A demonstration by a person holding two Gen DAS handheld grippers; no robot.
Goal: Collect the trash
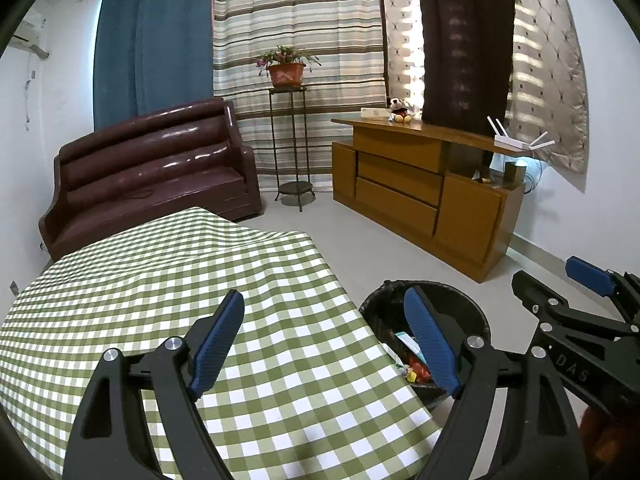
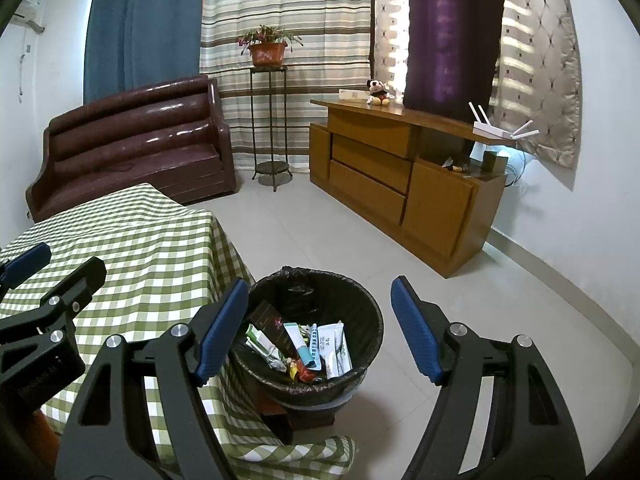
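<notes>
Looking along both grippers, we are viewing a table draped in a green checked cloth [image 1: 168,280] and a bin [image 2: 308,320] lined with a black bag, standing on the tiled floor just beside the table's corner. We are holding the left gripper [image 1: 324,344] above the cloth with its blue fingers [image 1: 218,344] spread wide and gripping nothing; its right-hand finger is lying across our view of the bin's rim. We are holding the right gripper [image 2: 316,328] over the bin, its fingers [image 2: 416,328] equally wide apart and carrying nothing. The trash [image 2: 304,346] is lying inside the bin: several wrappers and sachets, among them a dark packet, a white and blue tube and green and white sachets, piled against one another at the bottom. In the left wrist view, we are seeing only a few of these pieces past the cloth's edge. Behind the table, a dark red sofa [image 1: 148,168] is standing against the wall, a potted plant [image 2: 268,50] is sitting on a tall metal stand, and a wooden cabinet [image 2: 400,176] is carrying a soft toy [image 2: 377,92] and a white router [image 2: 494,130].
</notes>
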